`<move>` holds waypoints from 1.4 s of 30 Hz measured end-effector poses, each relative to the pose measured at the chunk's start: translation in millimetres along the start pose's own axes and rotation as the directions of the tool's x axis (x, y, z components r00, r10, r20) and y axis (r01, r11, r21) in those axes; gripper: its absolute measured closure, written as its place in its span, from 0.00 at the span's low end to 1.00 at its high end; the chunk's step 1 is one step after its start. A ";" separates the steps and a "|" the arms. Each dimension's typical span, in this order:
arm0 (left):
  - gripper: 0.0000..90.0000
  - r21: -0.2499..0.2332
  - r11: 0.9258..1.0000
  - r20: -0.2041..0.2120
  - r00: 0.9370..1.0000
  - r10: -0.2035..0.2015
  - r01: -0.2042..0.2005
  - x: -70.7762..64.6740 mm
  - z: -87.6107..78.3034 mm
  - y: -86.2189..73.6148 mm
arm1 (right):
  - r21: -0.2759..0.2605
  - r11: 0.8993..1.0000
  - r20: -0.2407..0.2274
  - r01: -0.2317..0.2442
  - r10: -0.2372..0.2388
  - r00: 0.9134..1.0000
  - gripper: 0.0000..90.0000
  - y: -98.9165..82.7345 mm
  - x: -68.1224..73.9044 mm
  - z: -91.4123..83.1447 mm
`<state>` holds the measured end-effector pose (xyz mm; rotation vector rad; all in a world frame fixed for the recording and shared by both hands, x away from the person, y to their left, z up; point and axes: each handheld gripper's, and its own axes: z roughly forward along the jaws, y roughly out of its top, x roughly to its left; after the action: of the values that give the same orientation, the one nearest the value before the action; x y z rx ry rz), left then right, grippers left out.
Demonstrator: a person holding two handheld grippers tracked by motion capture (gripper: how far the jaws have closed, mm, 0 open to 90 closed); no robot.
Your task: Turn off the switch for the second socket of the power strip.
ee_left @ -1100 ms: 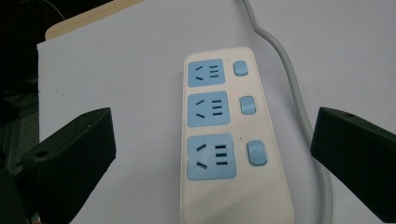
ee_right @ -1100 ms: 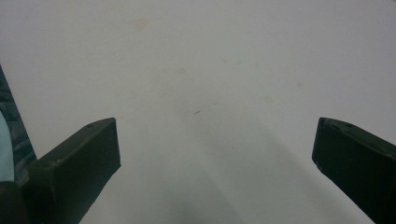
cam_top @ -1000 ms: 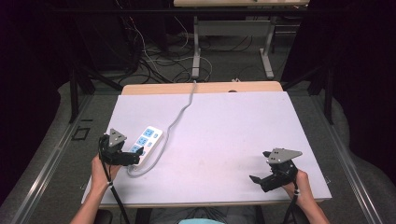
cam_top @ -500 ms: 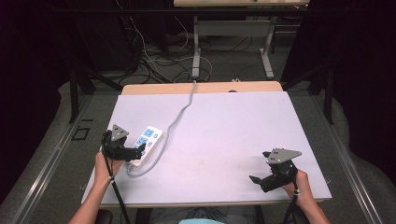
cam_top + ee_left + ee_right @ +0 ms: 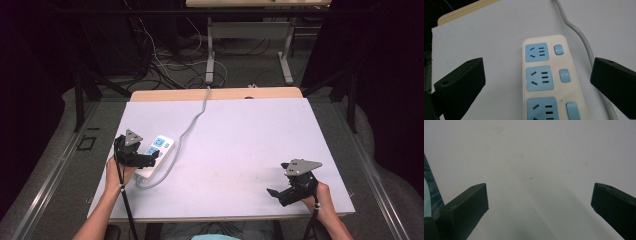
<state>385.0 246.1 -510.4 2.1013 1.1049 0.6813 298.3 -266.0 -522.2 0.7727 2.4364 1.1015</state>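
Jaws wide apart on both sides, nothing held in either. Over at the left edge of the table, the left gripper hangs right above the near end of the power strip, its black jaws pointing across the strip from the person's side. From the left gripper view, the power strip lies squarely between the two spread jaws, white body, three pale blue sockets in a row, each with a blue switch beside it, and a small red light glowing by the middle socket. Neither jaw touches the casing; both stand off to either side. The strip's grey cord loops out from the near end, runs alongside the strip and snakes away across the pale surface to the far edge of the table, where it drops off toward the floor.

On the other side, the right gripper sits low near the front right corner, well apart from the strip, held in the right hand. Its own view looks down on bare table between the parted jaws, with a few faint marks on the surface.
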 end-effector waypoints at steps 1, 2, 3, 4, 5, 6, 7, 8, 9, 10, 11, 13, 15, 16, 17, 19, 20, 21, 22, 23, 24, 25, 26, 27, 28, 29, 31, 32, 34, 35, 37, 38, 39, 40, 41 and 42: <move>0.00 0.000 1.000 -0.001 1.000 0.001 -0.001 -0.4 1.4 0.2 | 0.005 1.000 -0.003 0.003 -0.003 1.000 0.00 0.1 -0.2 -0.2; 0.00 0.006 1.000 0.004 1.000 0.004 -0.004 -0.3 2.5 0.6 | 0.007 1.000 -0.002 0.000 0.000 1.000 0.01 0.1 0.0 -0.1; 0.00 0.014 1.000 0.003 1.000 0.005 -0.005 -0.5 2.9 1.2 | 0.007 1.000 -0.002 0.000 0.000 1.000 0.01 0.1 0.0 -0.1; 0.00 0.006 1.000 -0.003 1.000 0.004 -0.004 -0.9 4.6 1.2 | 0.011 1.000 -0.003 0.000 0.000 1.000 0.01 0.1 0.1 0.0; 0.00 0.015 1.000 0.010 1.000 -0.008 0.008 -1.4 5.1 1.5 | 0.019 1.000 -0.006 0.001 -0.001 1.000 0.01 0.1 0.2 0.5; 0.00 0.018 1.000 0.003 1.000 0.003 -0.003 -0.3 5.5 2.2 | 0.017 1.000 -0.004 0.003 -0.003 1.000 0.01 0.1 0.4 0.8; 0.00 0.024 1.000 0.006 1.000 0.006 -0.006 0.2 6.0 2.6 | 0.014 1.000 -0.002 0.014 -0.014 1.000 0.01 0.3 -0.1 1.0; 0.00 0.020 1.000 0.000 1.000 0.002 -0.002 0.0 7.4 2.7 | 0.016 1.000 -0.002 0.008 -0.008 1.000 0.01 0.2 0.4 0.9; 0.00 0.030 1.000 0.007 1.000 0.002 -0.002 0.4 7.8 3.4 | 0.017 1.000 -0.002 0.006 -0.006 1.000 0.01 0.2 0.5 0.9; 0.00 0.024 1.000 0.002 1.000 0.000 0.000 0.6 10.9 4.0 | 0.016 1.000 -0.002 0.008 -0.008 1.000 0.01 0.2 0.3 0.9; 0.00 0.024 1.000 0.002 1.000 0.000 0.000 0.6 10.9 4.0 | 0.021 1.000 -0.006 0.004 -0.004 1.000 0.01 0.2 0.4 0.6; 0.00 0.040 0.999 -0.013 1.000 0.004 -0.004 1.2 14.4 5.7 | 0.019 1.000 -0.004 0.010 -0.010 1.000 0.01 0.2 -0.2 1.1; 0.00 0.047 0.999 -0.010 1.000 -0.011 0.011 0.5 15.5 6.0 | 0.021 1.000 -0.004 0.005 -0.005 1.000 0.01 0.2 0.5 1.1; 0.00 0.041 0.999 -0.012 1.000 -0.012 0.013 0.2 17.1 6.0 | 0.022 1.000 -0.011 0.018 -0.018 1.000 0.01 0.4 -0.2 1.2; 0.00 0.058 0.998 -0.013 1.000 -0.009 0.010 0.2 16.9 6.9 | 0.022 1.000 -0.011 0.018 -0.018 1.000 0.01 0.4 -0.2 1.2; 0.02 0.066 0.998 -0.023 1.000 -0.001 0.003 0.0 17.0 7.1 | 0.022 1.000 -0.006 0.012 -0.012 1.000 0.01 0.1 0.3 0.9; 0.05 0.061 0.998 -0.023 1.000 -0.006 0.007 -0.7 17.7 6.9 | 0.021 1.000 -0.006 0.016 -0.016 1.000 0.01 0.1 -0.1 1.0; 0.10 0.064 0.998 -0.022 1.000 -0.009 0.011 -1.3 18.1 6.7 | 0.021 1.000 -0.006 0.017 -0.017 1.000 0.01 0.1 -0.3 1.2; 0.19 0.064 0.998 -0.022 1.000 -0.009 0.011 -1.3 18.1 6.7 | 0.021 1.000 -0.006 0.017 -0.017 1.000 0.01 0.1 -0.3 1.2; 0.27 0.068 0.998 -0.024 1.000 -0.006 0.007 -1.1 18.1 6.7 | 0.021 1.000 -0.003 0.015 -0.015 1.000 0.01 0.2 0.3 1.3; 0.31 0.068 0.998 -0.033 0.999 0.000 0.002 -1.4 18.5 6.3 | 0.020 1.000 -0.002 0.013 -0.013 1.000 0.01 0.1 0.9 1.3; 0.37 0.068 0.998 -0.033 0.999 0.000 0.002 -1.4 18.5 6.3 | 0.022 1.000 0.000 0.008 -0.008 1.000 0.01 0.1 1.7 1.6; 0.43 0.068 0.998 -0.012 1.000 -0.009 0.010 -2.2 18.7 5.8 | 0.024 1.000 0.005 0.013 -0.013 1.000 0.01 0.2 1.9 1.3; 0.46 0.071 0.997 -0.003 1.000 0.009 -0.009 -2.4 18.0 5.7 | 0.022 1.000 0.001 0.012 -0.012 1.000 0.01 0.1 2.1 1.7; 0.50 0.071 0.997 -0.003 1.000 0.009 -0.009 -2.4 18.0 5.7 | 0.024 1.000 0.005 0.014 -0.014 1.000 0.01 0.2 2.2 1.4; 0.55 0.053 0.999 0.017 1.000 0.004 -0.005 -3.9 19.3 4.5 | 0.021 1.000 0.007 0.014 -0.014 1.000 0.01 0.1 2.2 1.9; 0.64 0.060 0.998 0.038 0.999 0.009 -0.011 -4.3 18.9 4.4 | 0.030 0.999 0.000 0.014 -0.014 1.000 0.01 0.2 1.9 1.4; 0.67 0.056 0.998 0.046 0.999 0.010 -0.013 -4.8 19.0 4.0 | 0.027 1.000 0.003 0.014 -0.014 1.000 0.01 0.2 2.0 1.5; 0.73 0.041 0.999 0.051 0.999 0.002 -0.004 -6.1 19.7 3.5 | 0.032 0.999 -0.003 0.017 -0.017 1.000 0.01 0.4 1.8 1.1; 0.75 0.035 0.999 0.056 0.998 0.014 -0.016 -6.6 18.9 3.2 | 0.033 0.999 -0.003 0.021 -0.021 1.000 0.01 0.4 1.7 0.9; 0.80 0.041 0.999 0.080 0.997 0.020 -0.023 -6.5 18.0 3.4 | 0.033 0.999 -0.005 0.021 -0.020 1.000 0.01 0.4 1.6 1.3; 0.82 0.042 0.999 0.081 0.996 0.024 -0.027 -6.8 17.7 3.4 | 0.034 0.999 -0.005 0.022 -0.022 1.000 0.01 0.4 1.5 1.3; 0.85 0.042 0.999 0.081 0.996 0.024 -0.027 -6.8 17.7 3.4 | 0.029 0.999 -0.002 0.027 -0.027 1.000 0.01 0.4 1.1 1.7; 0.89 0.037 0.999 0.091 0.996 0.021 -0.024 -8.0 18.5 2.8 | 0.029 0.999 -0.003 0.030 -0.030 1.000 0.01 0.4 0.8 1.8; 0.91 0.045 0.998 0.095 0.995 0.028 -0.032 -8.2 18.5 2.6 | 0.029 0.999 -0.002 0.030 -0.030 1.000 0.01 0.4 0.8 1.8; 0.94 0.045 0.998 0.101 0.994 0.030 -0.035 -8.5 18.8 2.5 | 0.030 0.999 -0.002 0.025 -0.024 1.000 0.01 0.3 1.2 1.7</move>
<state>395.0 232.1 -521.9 2.1724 1.0430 0.5637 298.4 -264.1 -523.2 0.7495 2.4624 1.0589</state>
